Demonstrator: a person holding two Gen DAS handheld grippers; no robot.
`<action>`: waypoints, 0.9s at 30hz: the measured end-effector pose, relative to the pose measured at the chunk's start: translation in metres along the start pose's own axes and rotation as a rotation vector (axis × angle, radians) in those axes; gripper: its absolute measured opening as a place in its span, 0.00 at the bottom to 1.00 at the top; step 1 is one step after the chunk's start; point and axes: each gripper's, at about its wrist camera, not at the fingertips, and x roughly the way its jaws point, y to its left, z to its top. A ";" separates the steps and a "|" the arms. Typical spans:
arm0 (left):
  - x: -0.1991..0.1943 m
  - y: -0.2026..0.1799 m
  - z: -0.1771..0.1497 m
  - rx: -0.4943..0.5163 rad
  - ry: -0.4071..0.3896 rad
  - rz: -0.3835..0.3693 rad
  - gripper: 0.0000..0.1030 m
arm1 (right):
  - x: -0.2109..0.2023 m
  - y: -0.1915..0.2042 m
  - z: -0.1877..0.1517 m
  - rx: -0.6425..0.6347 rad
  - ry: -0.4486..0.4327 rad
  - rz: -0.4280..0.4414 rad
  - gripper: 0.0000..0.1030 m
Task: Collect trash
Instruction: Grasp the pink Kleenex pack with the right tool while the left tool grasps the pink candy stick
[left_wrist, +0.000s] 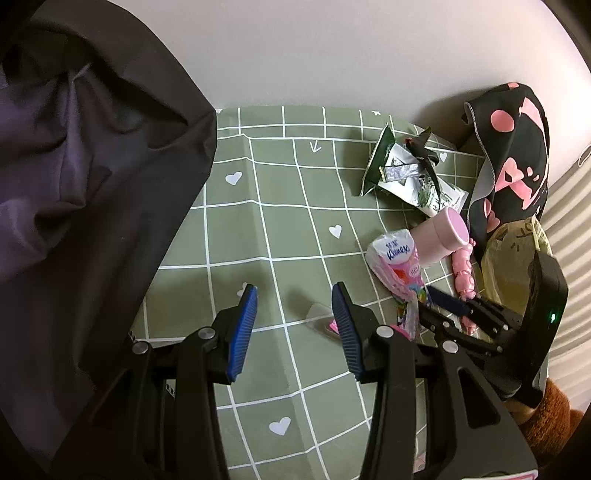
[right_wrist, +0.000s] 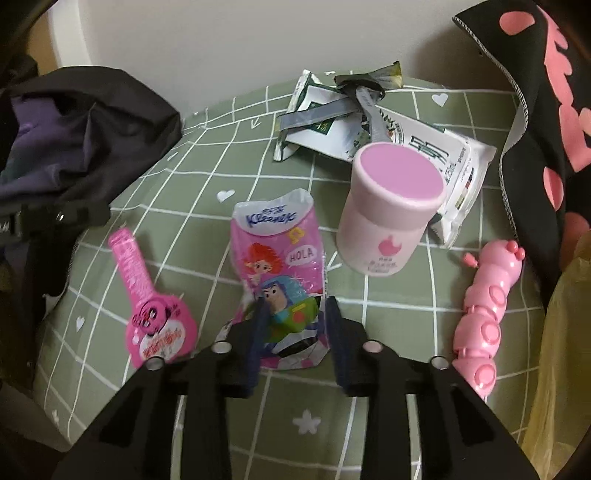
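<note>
A pink Kleenex tissue packet (right_wrist: 277, 266) lies on the green checked cloth (right_wrist: 207, 206). My right gripper (right_wrist: 295, 310) is open, its blue pads on either side of the packet's near end; it also shows in the left wrist view (left_wrist: 436, 306). A pink lollipop-shaped wrapper (right_wrist: 147, 314) lies to the left. Green and white wrappers (right_wrist: 332, 114) lie at the back, also in the left wrist view (left_wrist: 402, 170). My left gripper (left_wrist: 293, 295) is open and empty over the cloth (left_wrist: 280, 206), the pink wrapper (left_wrist: 334, 326) just behind its right finger.
A pink jar (right_wrist: 391, 206), a white wipes pack (right_wrist: 458, 173) and a pink caterpillar toy (right_wrist: 487, 317) lie right of the packet. A black bag (left_wrist: 74, 184) sits at the left, black pink-patterned fabric (left_wrist: 513, 147) and a yellow plastic bag (right_wrist: 561, 350) at the right.
</note>
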 end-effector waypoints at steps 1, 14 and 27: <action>-0.001 0.000 0.000 -0.004 0.000 -0.002 0.39 | -0.001 -0.002 -0.002 0.010 0.001 0.010 0.21; 0.014 -0.039 -0.022 0.059 0.130 -0.108 0.39 | -0.063 -0.055 -0.026 0.144 -0.093 -0.018 0.09; 0.042 -0.085 -0.029 0.089 0.160 0.007 0.43 | -0.103 -0.087 -0.066 0.208 -0.123 -0.055 0.09</action>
